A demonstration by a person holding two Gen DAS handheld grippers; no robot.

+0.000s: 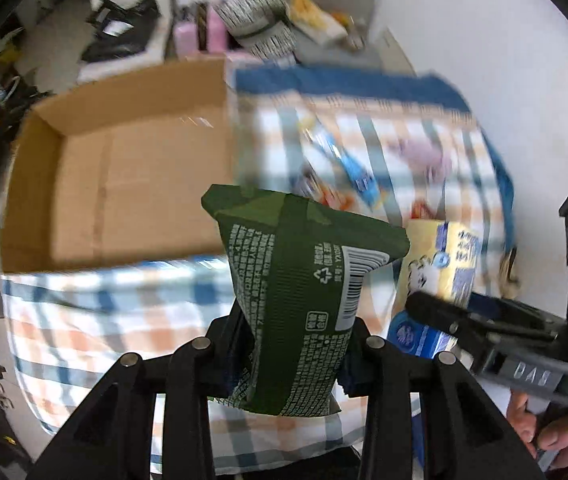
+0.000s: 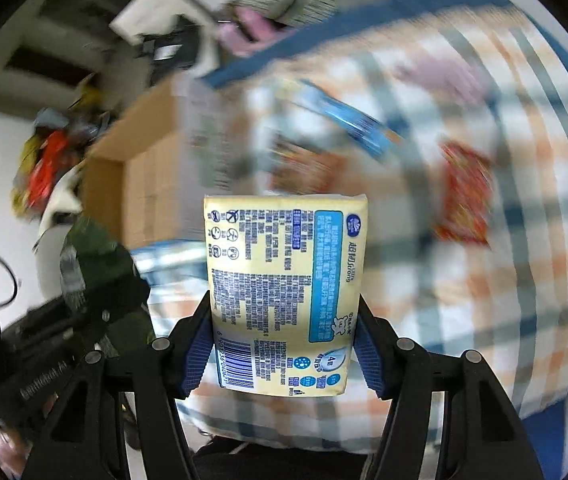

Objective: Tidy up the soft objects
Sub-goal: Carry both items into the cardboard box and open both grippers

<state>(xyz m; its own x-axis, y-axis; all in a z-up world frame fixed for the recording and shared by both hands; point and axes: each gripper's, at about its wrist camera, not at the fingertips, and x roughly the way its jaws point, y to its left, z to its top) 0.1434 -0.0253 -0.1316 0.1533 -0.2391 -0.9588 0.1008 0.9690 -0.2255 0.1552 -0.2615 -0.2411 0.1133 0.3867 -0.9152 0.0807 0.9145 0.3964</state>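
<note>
My left gripper (image 1: 297,336) is shut on a dark green soft packet (image 1: 299,300) and holds it upright above the checked cloth (image 1: 100,320). My right gripper (image 2: 282,320) is shut on a yellow tissue pack (image 2: 284,292) with blue print. That pack and the right gripper also show at the right of the left wrist view (image 1: 447,268). The green packet shows blurred at the left of the right wrist view (image 2: 96,264). An open cardboard box (image 1: 124,176) lies ahead on the left, its inside bare.
Several small packets lie on the checked cloth ahead, among them a blue one (image 2: 343,120) and a red one (image 2: 463,196). Beyond the box are pink items (image 1: 200,36), striped packs (image 1: 260,20) and dark clutter (image 1: 120,28). Both views are motion-blurred.
</note>
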